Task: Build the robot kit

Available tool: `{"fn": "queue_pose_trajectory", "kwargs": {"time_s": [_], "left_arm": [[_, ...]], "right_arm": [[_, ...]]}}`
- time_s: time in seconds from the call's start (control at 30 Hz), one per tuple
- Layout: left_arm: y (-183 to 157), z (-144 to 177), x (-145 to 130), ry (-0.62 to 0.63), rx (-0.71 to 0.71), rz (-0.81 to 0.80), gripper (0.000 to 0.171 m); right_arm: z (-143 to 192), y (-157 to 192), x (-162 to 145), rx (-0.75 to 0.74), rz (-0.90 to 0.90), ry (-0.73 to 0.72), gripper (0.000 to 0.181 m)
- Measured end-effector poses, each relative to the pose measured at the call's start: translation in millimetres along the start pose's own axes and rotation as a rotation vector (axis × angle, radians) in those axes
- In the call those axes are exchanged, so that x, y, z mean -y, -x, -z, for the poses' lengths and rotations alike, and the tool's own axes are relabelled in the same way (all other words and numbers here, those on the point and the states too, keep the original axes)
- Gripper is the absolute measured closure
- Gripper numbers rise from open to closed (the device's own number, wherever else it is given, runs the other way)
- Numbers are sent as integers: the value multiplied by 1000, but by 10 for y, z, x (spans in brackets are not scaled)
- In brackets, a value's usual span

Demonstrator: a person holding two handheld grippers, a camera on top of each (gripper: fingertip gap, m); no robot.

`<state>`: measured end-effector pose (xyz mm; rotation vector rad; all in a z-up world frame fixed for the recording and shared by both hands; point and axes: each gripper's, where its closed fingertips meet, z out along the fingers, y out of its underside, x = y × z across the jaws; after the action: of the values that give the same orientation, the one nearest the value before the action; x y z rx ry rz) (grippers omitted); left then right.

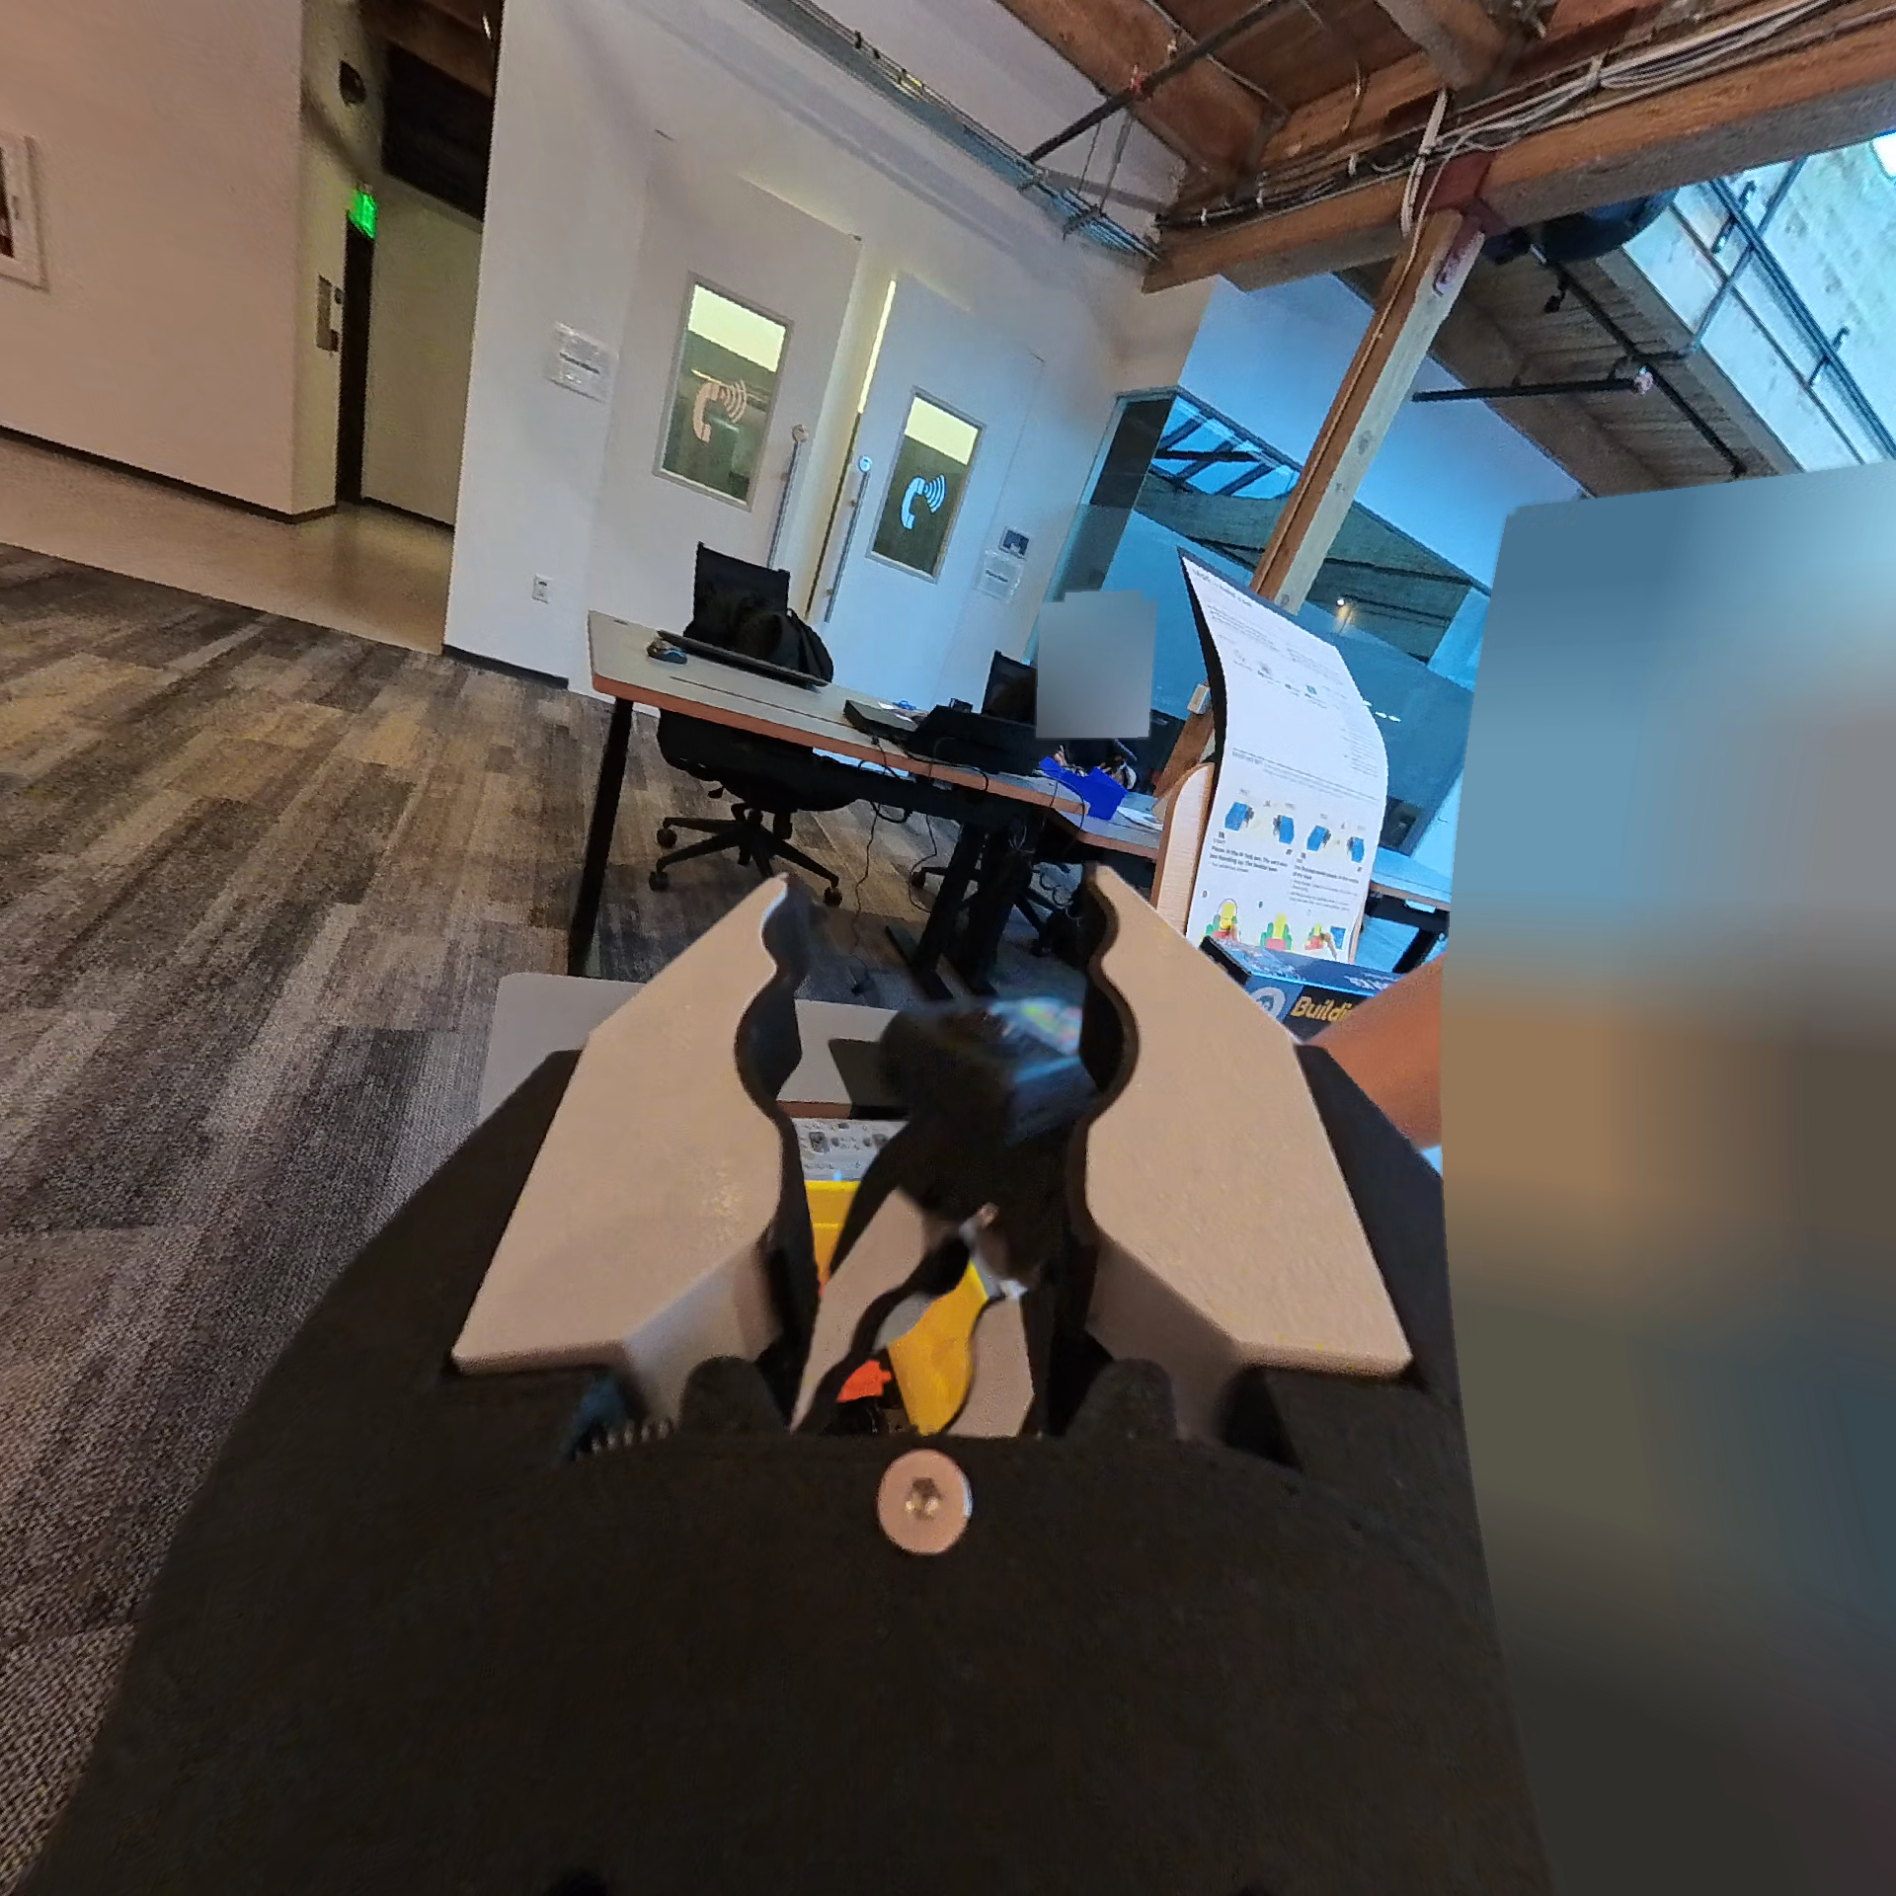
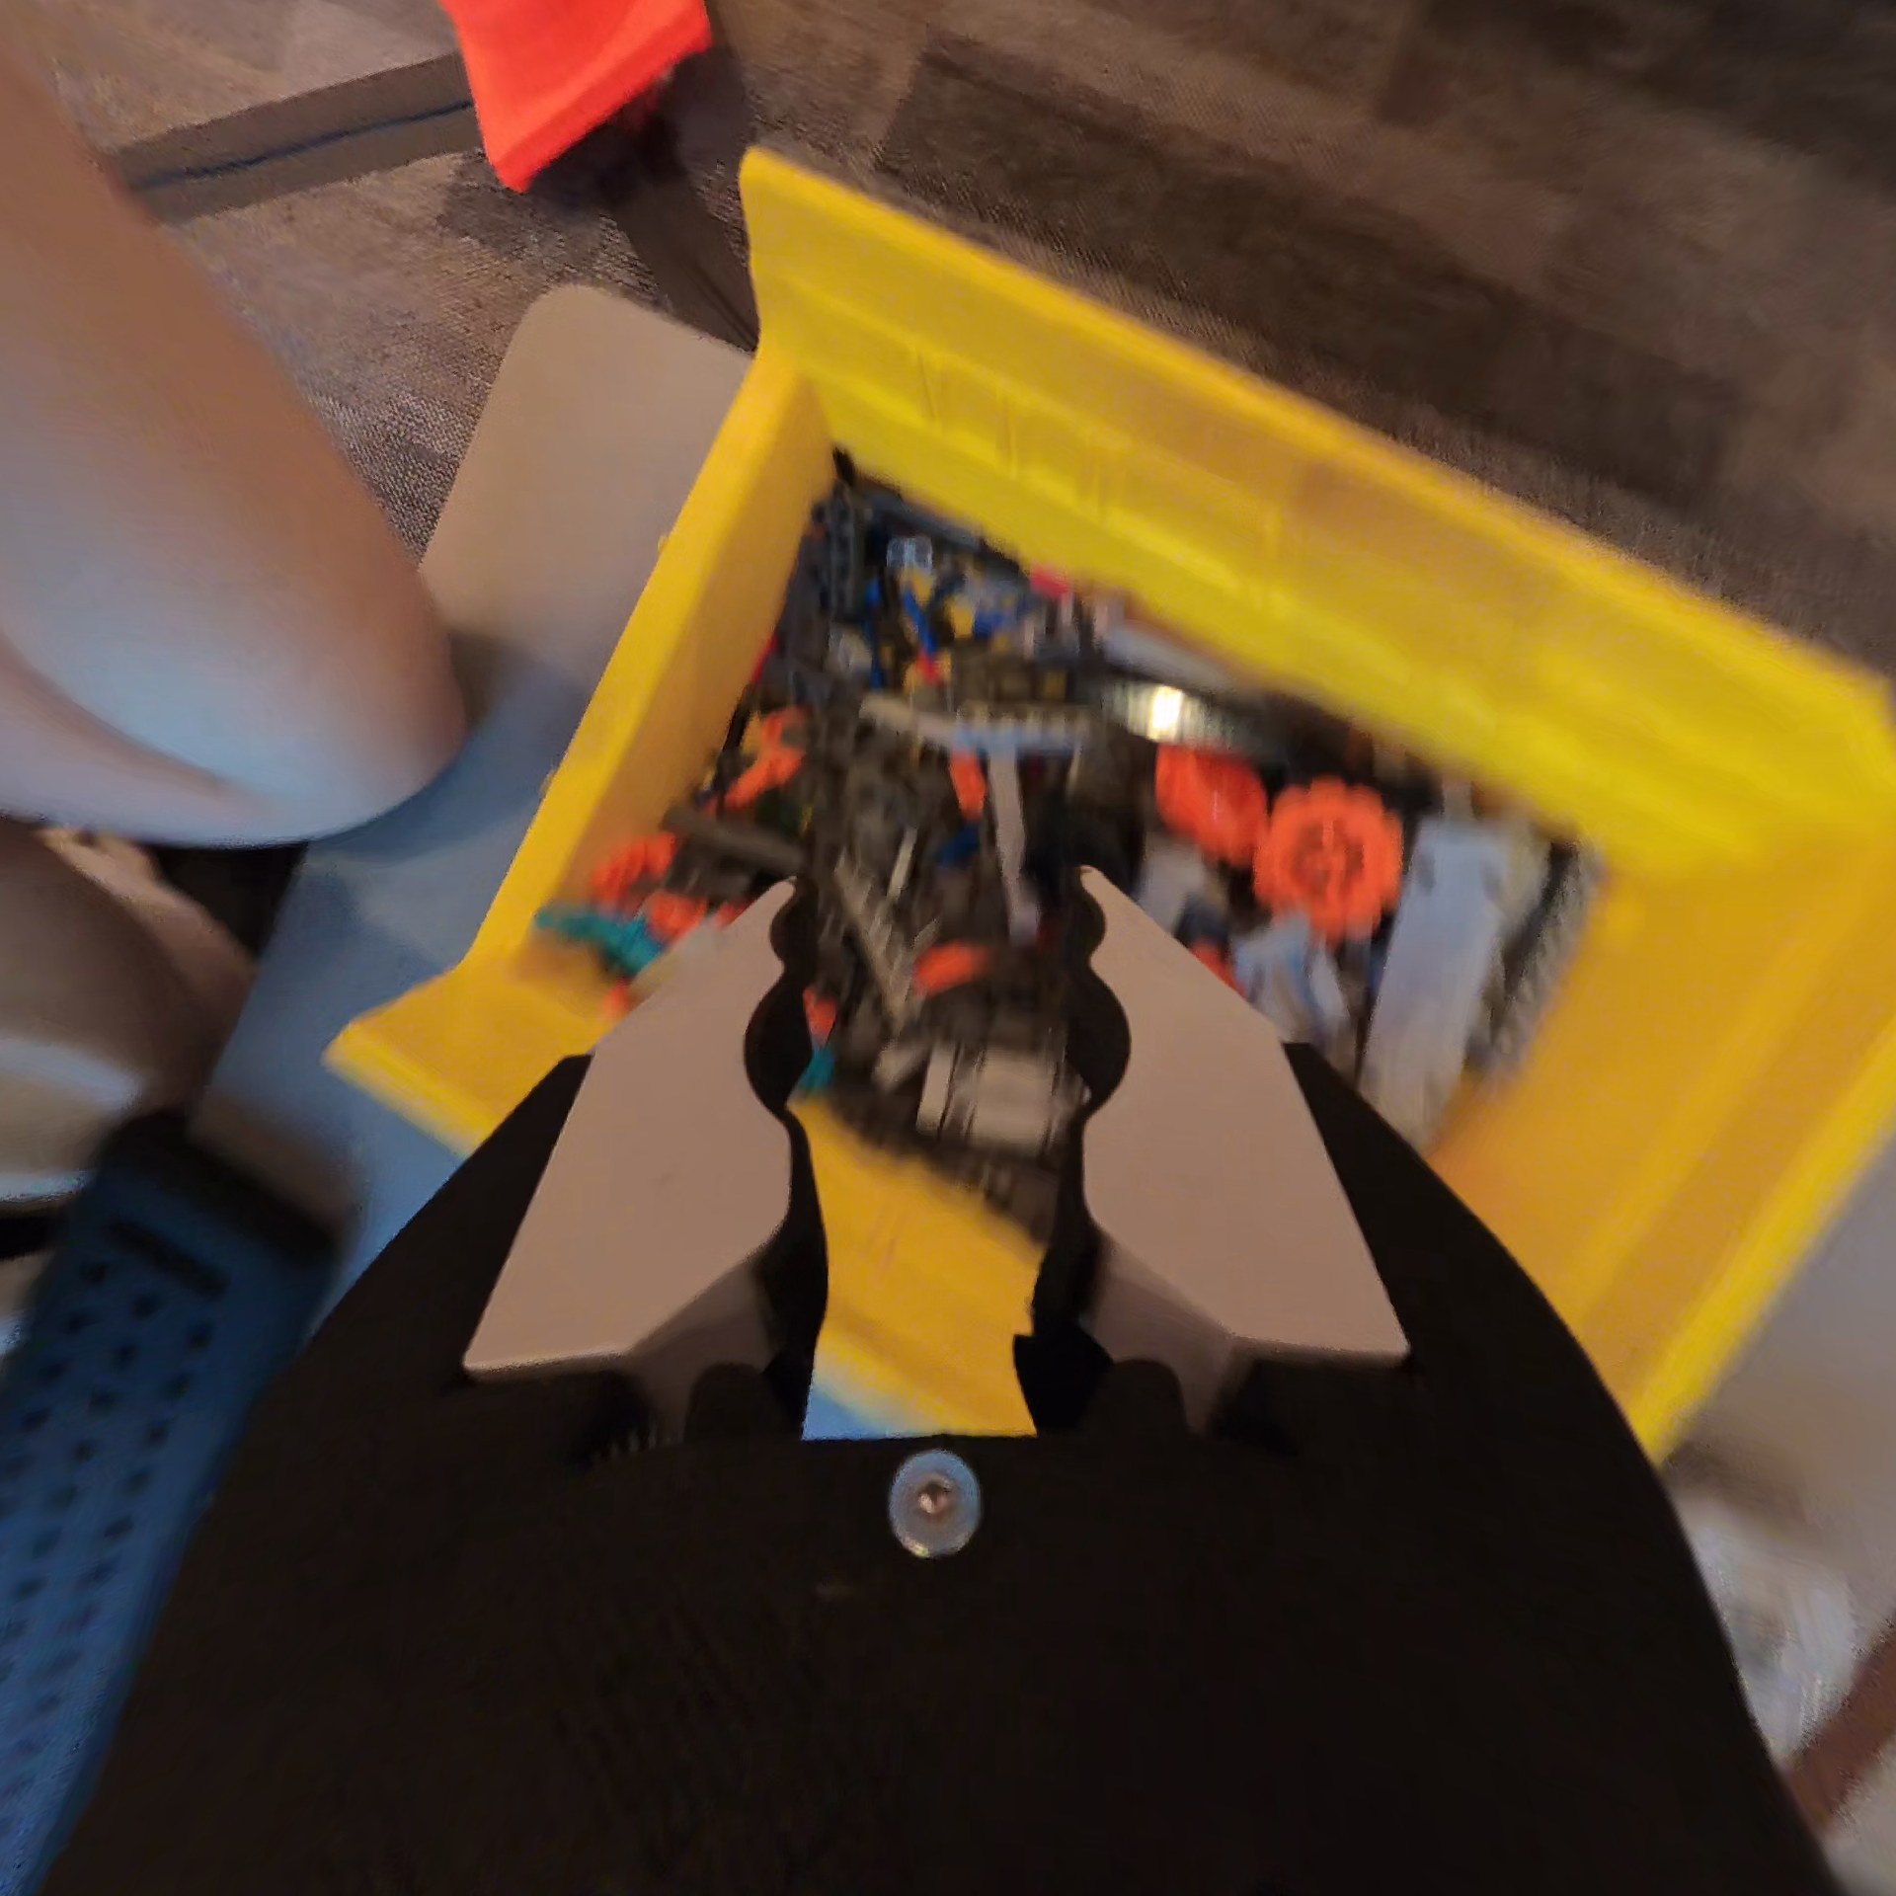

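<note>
My right gripper [image 2: 939, 893] is open and empty. It hangs just above a yellow bin [image 2: 1231, 513] filled with small building-toy parts in black, grey and blue, with orange gears [image 2: 1324, 852] among them; this view is blurred. My left gripper [image 1: 936, 882] is open and points out across the room. A blurred black object [image 1: 975, 1098] shows between its fingers, close to the right finger; I cannot tell whether it touches. Below it a strip of the yellow bin [image 1: 934, 1344] shows through the gap.
A person's arm [image 2: 154, 513] is left of the bin and a dark blue perforated strap [image 2: 154, 1385] lies below it. An orange thing [image 2: 585, 72] sits at the top. Ahead stand desks [image 1: 718, 698], a curved printed sheet [image 1: 1293, 769] and a dark box [image 1: 1313, 995].
</note>
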<state>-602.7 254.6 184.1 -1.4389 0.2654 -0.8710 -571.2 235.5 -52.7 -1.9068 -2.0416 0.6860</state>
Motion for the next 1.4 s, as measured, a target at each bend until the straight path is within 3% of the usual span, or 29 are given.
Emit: {"fn": "queue_pose_trajectory", "kwargs": {"time_s": [0.07,0.2,0.43,0.63,0.8,0.97,1.17,1.4], "left_arm": [[22,53,48,-25,11,-2,123],[59,145,134,-70,27,2,127],[7,42,-33,26,-11,9,123],[20,87,-5,15,8,-6,124],[115,112,-32,32,49,9,125],[327,103,-218,143,174,-15,125],[260,84,-199,132,149,-20,128],[272,78,-206,133,146,-10,129]], "right_arm": [[-266,7,185,35,101,-34,134],[-703,-10,121,97,340,59,130],[-1018,-68,-40,124,471,185,122],[-1001,-118,-118,148,401,255,124],[-863,-141,-382,118,423,352,149],[-714,-113,-608,104,406,420,161],[-538,-18,-781,136,407,490,165],[-455,223,-844,293,312,456,165]]}}
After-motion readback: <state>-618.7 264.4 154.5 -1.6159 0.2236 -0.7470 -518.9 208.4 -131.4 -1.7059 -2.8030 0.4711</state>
